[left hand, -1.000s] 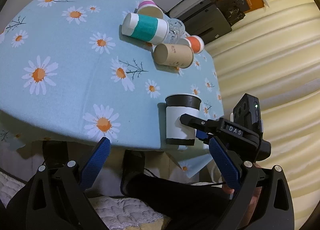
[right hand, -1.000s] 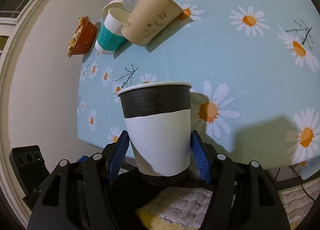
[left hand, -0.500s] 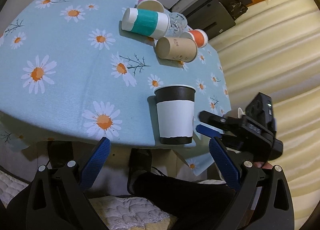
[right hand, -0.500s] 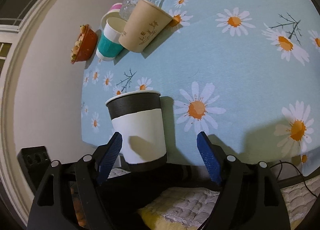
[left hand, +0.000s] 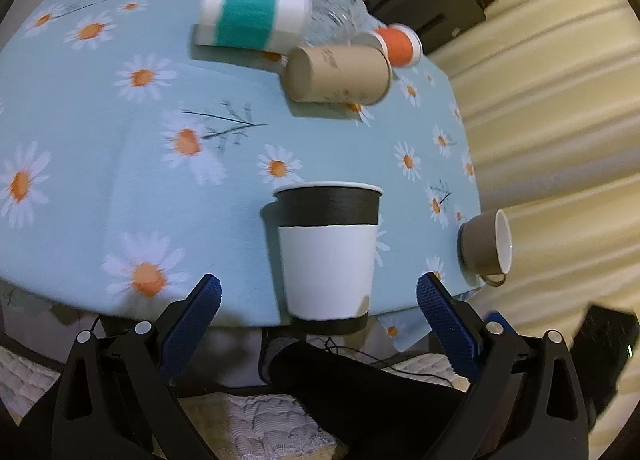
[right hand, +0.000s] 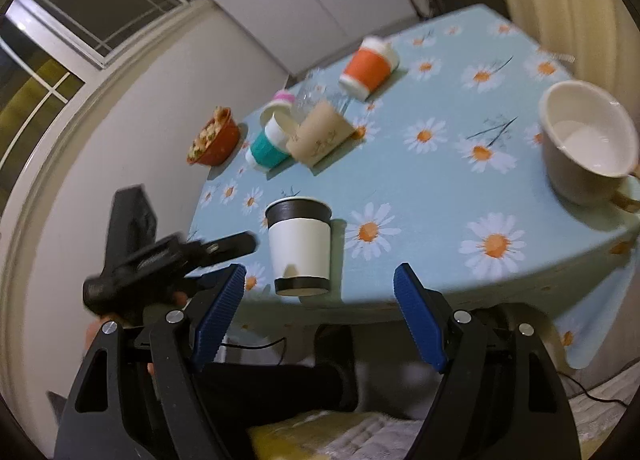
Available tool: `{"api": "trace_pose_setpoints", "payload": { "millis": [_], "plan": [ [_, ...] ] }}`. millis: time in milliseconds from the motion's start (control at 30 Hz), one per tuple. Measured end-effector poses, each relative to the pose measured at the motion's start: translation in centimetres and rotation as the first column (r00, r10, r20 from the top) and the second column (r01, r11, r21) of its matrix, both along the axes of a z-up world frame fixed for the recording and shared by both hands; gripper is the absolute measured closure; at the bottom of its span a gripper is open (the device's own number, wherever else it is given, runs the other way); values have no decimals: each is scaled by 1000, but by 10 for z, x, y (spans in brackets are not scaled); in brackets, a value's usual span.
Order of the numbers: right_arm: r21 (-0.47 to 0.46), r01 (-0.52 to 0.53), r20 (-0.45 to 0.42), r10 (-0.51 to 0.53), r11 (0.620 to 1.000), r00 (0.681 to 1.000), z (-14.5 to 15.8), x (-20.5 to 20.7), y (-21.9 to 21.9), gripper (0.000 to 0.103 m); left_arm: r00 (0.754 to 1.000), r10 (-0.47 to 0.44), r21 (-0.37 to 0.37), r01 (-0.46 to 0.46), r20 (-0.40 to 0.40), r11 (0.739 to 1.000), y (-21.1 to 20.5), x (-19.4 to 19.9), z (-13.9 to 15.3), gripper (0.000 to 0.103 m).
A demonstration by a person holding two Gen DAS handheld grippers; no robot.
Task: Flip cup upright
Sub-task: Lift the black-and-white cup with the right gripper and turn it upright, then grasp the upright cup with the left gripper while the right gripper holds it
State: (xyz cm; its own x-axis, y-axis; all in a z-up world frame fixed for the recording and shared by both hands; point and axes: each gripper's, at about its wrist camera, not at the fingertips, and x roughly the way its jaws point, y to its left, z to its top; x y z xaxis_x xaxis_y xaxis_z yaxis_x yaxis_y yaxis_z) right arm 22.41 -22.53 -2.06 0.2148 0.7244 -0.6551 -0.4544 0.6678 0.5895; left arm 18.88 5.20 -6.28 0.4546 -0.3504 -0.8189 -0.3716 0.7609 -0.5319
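A black-and-white paper cup (left hand: 328, 256) stands upright at the near edge of the daisy tablecloth (left hand: 100, 108); it also shows in the right wrist view (right hand: 299, 246). My left gripper (left hand: 318, 300) is open, its jaws wide on either side of the cup's base without touching it. My right gripper (right hand: 320, 296) is open and empty, pulled back off the table edge below the cup. The left gripper's body (right hand: 160, 256) shows at the left of the right wrist view.
Several cups lie on their sides further back: a teal one (left hand: 252, 18), a tan one (left hand: 340, 74), an orange one (left hand: 398, 44), and a clear glass (left hand: 336, 16). A brown mug (right hand: 586, 152) lies tipped near the right table edge. An orange bowl (right hand: 214, 138) sits at the far side.
My right gripper let go of the black-and-white cup, opened and drew back and up. The cup stays upright. My left gripper moved in closer, centred on the cup.
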Motion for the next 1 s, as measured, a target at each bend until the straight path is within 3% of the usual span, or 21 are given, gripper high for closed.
{"api": "trace_pose_setpoints", "payload": {
  "millis": [267, 500, 633, 1000],
  "plan": [
    [10, 17, 118, -18, 1000, 993, -4, -28, -9, 26, 998, -30, 107, 36, -59, 994, -22, 29, -11, 8],
    [12, 13, 192, -15, 1000, 981, -3, -39, -11, 26, 995, -26, 119, 37, -94, 992, -27, 41, -20, 25],
    [3, 2, 195, -2, 1000, 981, -5, -40, -8, 26, 994, -38, 145, 52, -99, 988, -31, 44, -20, 40],
    [-5, 11, 190, -10, 1000, 982, -8, -40, -9, 26, 998, -39, 186, 48, -53, 981, -34, 42, -8, 40]
  ]
}}
